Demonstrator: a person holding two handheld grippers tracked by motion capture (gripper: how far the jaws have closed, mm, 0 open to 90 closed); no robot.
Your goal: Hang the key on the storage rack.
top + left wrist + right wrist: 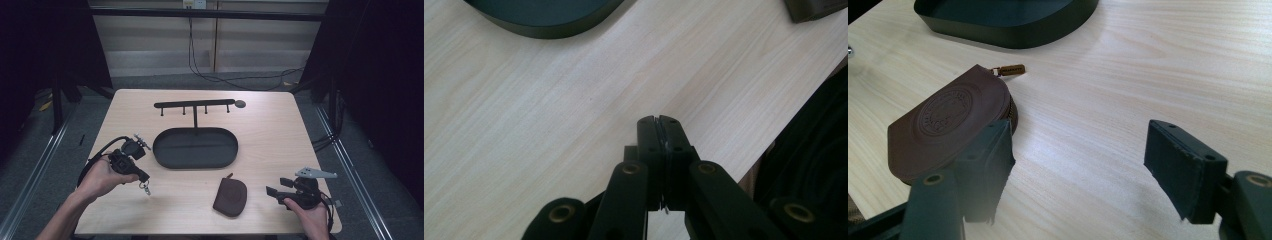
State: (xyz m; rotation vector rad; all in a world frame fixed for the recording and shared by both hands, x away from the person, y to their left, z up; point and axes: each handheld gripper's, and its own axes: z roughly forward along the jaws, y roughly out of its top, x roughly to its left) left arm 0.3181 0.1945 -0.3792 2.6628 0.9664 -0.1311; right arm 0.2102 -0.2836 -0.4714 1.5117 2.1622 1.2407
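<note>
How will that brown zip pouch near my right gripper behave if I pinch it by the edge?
The brown zip pouch looks like soft embossed leather lying flat, so it will probably sag rather than stay stiff. It seems thin and likely light. Its zipper pull sticks out loose and may dangle. The right gripper is open beside it, so the smooth face could slide on the table first.

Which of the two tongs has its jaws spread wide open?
The right tongs, near the brown pouch: a wide gap of bare table shows between the jaws. The left tongs are pressed shut, with a small metal ring hanging below.
</note>
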